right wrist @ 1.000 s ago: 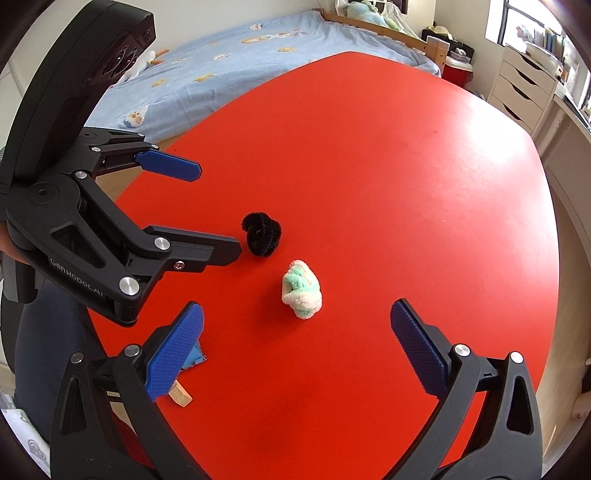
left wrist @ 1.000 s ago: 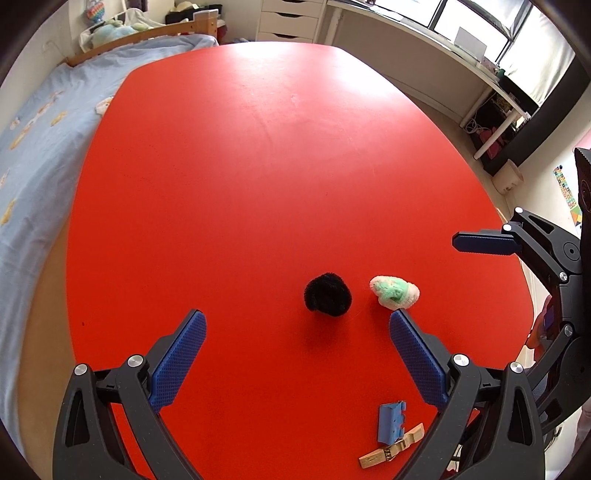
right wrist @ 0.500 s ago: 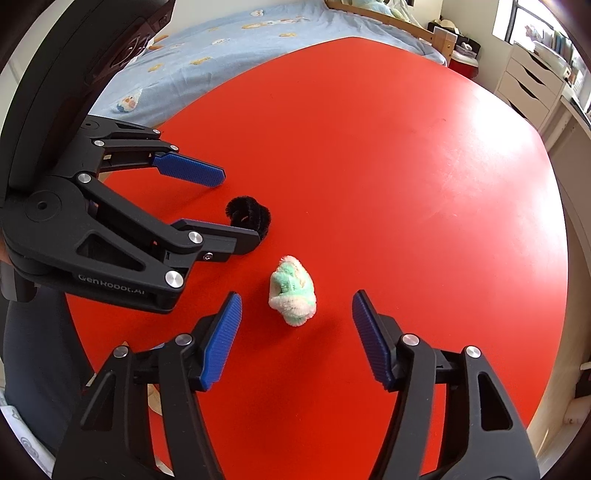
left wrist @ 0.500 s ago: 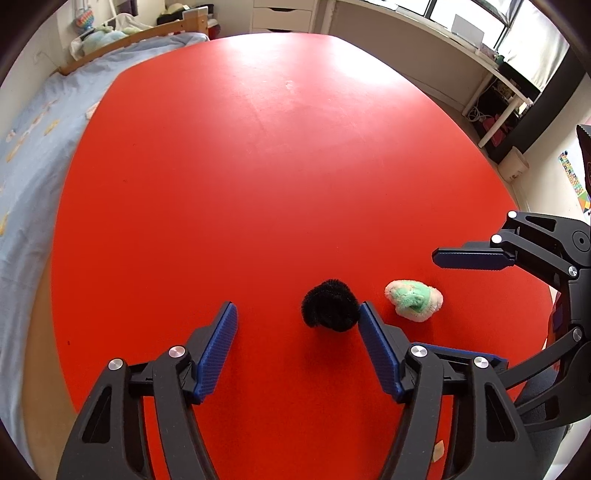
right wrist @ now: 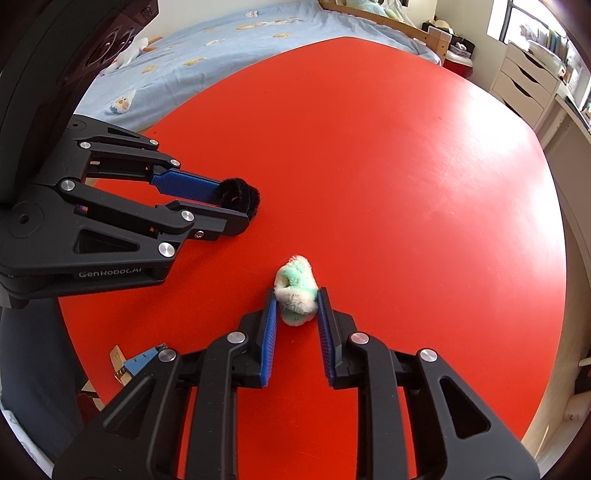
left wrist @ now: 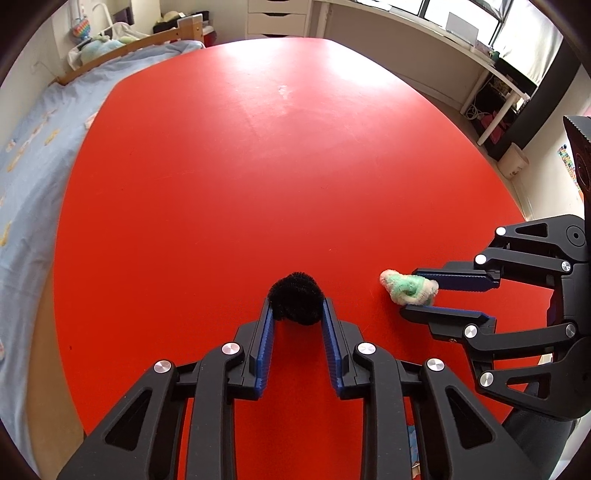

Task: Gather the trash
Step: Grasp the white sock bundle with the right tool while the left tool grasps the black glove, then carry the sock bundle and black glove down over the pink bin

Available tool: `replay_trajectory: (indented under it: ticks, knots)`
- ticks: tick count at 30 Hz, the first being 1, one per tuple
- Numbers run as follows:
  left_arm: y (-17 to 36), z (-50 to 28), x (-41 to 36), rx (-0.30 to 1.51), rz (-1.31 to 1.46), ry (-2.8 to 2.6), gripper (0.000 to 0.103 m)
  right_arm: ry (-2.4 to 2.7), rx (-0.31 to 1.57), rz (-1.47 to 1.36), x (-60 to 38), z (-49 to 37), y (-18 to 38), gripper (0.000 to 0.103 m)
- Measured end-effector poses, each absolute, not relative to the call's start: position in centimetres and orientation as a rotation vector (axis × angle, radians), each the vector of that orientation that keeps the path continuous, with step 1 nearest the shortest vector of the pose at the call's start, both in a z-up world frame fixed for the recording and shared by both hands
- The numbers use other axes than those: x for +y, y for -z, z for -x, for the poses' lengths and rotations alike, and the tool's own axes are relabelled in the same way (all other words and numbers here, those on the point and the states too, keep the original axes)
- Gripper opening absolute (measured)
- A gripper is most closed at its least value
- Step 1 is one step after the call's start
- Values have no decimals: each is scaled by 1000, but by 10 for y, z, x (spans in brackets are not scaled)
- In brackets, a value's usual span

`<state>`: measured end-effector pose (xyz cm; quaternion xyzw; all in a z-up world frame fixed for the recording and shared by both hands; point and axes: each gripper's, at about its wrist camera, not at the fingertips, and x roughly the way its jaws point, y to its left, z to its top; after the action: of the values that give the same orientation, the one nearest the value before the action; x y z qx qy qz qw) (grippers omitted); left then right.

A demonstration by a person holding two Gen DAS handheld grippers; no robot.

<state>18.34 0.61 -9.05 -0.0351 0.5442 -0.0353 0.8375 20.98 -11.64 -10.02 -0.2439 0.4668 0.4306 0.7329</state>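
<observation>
Low in each wrist view, the left claw (left wrist: pixel 297 308) is closing on the fuzzy black ball (left wrist: pixel 296 302) and the right claw (right wrist: pixel 296 300) on the green-and-white fluffy wad (right wrist: pixel 296 290), both pieces resting on the red counter (left wrist: pixel 258 166), unlifted; no bin shows.

Two fuzzy wads are lying side by side on the table (left wrist: pixel 258 166), both toward its near edge, well apart from the far edge. The left wad (left wrist: pixel 295 302) is sitting between the fingertips of the left gripper (left wrist: pixel 297 314), whose jaws are closing with their pads pressing its sides. Just to its right, the second wad (left wrist: pixel 408 290) is sitting the same way inside the right gripper (right wrist: pixel 295 306), which is closing too. The two grippers are reaching in next to each other from the near edge. Behind the right gripper, at the near edge, a small clip (right wrist: pixel 127 365) is lying. Beyond the table's far left edge a bed (left wrist: pixel 33 147) is running alongside; beyond the far right edge a desk (left wrist: pixel 424 33) is standing.
</observation>
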Motion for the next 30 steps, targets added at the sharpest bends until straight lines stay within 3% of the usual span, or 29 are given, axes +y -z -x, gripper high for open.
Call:
replay_trajectory:
  ticks: [12,30]
  knots:
    - [82,-170,7,1133,79,72,23,-919,1007,501,-124,-205,88,19]
    - [27,-98,-2,1004,28,90,23,-876,883,372,-176,-158,25,19]
